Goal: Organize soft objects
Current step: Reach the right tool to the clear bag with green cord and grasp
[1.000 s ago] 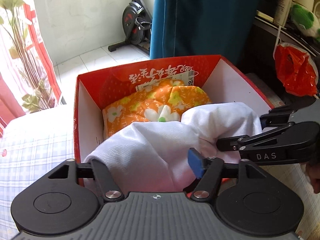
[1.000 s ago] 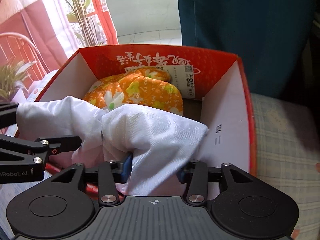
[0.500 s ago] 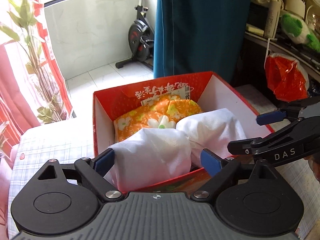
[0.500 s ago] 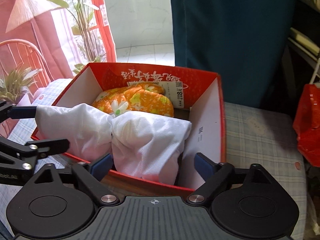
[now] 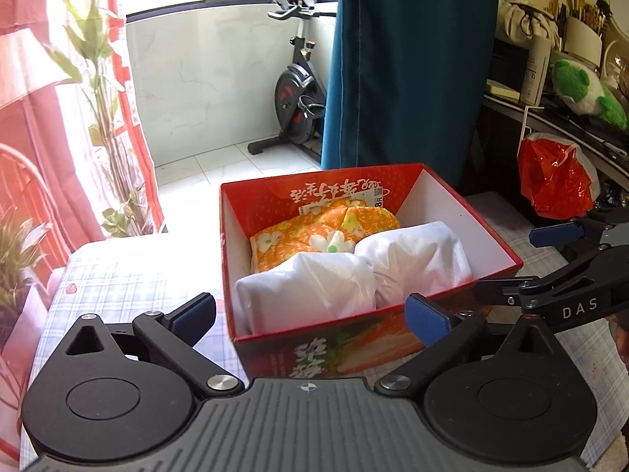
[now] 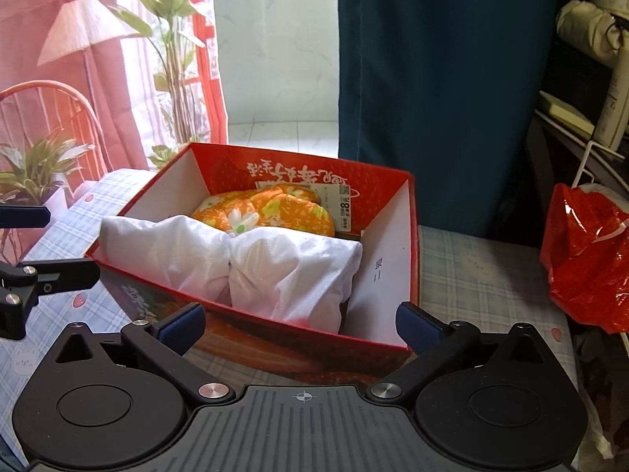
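Left wrist view, red bag (image 5: 554, 181) beside box (image 5: 495, 253) (white bundle (image 5: 354, 275) inside), exercise bike (image 5: 298, 102) behind.

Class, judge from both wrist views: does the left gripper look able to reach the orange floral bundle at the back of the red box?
Probably not directly: the white bundle fills the front of the red box, between the open left gripper and the orange floral bundle. From above looks free.

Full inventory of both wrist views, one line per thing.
box: 1, red, on the checked cloth
white bundle: 1, white, in the box, near end
floral bundle: 1, orange, in the box, behind the white bundle
checked cloth: 1, pale blue, under the box
plastic bag: 1, red, right of the box
curtain: 1, teal, behind the box
exercise bike: 1, black, on the balcony
left gripper: 1, black, open, empty
right gripper: 1, black, open, empty
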Demonstrator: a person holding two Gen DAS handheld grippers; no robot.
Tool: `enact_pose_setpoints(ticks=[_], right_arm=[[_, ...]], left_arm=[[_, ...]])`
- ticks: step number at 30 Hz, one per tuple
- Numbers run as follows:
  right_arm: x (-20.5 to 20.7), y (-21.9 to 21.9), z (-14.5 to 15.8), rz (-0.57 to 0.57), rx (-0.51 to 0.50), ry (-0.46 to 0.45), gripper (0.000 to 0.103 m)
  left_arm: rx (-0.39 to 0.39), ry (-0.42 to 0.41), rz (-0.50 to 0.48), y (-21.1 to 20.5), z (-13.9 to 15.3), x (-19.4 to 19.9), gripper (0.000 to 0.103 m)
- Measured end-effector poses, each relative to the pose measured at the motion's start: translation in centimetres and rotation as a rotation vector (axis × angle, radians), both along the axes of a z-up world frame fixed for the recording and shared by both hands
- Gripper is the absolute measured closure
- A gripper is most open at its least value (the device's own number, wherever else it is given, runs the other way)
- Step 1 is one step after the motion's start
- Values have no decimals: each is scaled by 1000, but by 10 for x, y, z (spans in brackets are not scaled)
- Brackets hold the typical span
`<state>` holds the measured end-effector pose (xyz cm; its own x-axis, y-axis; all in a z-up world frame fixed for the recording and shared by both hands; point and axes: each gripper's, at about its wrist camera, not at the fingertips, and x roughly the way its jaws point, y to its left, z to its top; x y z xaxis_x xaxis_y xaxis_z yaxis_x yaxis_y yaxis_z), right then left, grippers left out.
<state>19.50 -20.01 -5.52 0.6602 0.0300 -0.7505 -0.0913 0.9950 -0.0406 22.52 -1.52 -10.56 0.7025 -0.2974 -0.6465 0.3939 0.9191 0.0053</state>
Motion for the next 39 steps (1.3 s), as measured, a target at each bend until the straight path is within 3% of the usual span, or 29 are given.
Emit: enact_pose_setpoints(ticks=[10,19,28,36,39], right_arm=[[-43,13,-9,65,-6,-65,1],[-81,41,-43,148,20,-28,1],[-102,74,-90,277,-9,52,11],[-98,100,-115,368,-64,57,20],[-90,97,-119,349,-45,83,30]], left_arm=[[-27,30,44,38,-13,-41,0],[-39,129,61,60,-53,-65,0],[-63,168,59,68,-81,-73,8],[-86,185,72,75,-96,-66,18],[-102,185,66,78,-97,-63,23]])
